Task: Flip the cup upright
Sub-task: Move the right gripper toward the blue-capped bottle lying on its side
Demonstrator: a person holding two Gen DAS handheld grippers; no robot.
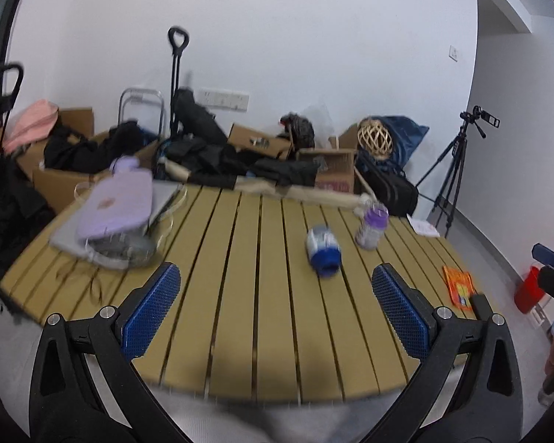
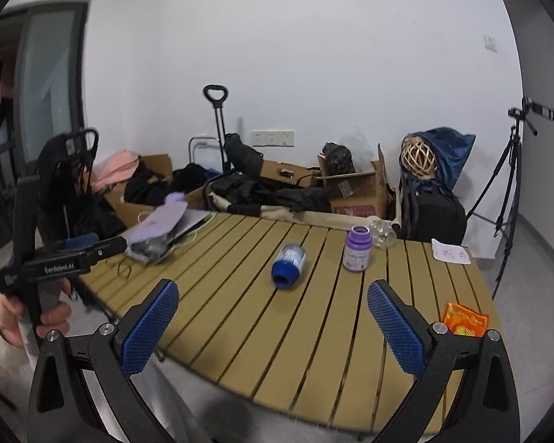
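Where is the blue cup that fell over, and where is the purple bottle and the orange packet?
blue cup (image 2: 287, 265): right wrist view, on its side wall.
purple bottle (image 2: 356, 251): right wrist view, on its label.
orange packet (image 2: 466, 320): right wrist view, on its middle.

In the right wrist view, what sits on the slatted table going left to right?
Purple pouch pile → blue cup lying on its side → upright purple-lidded bottle → white card → orange snack packet.
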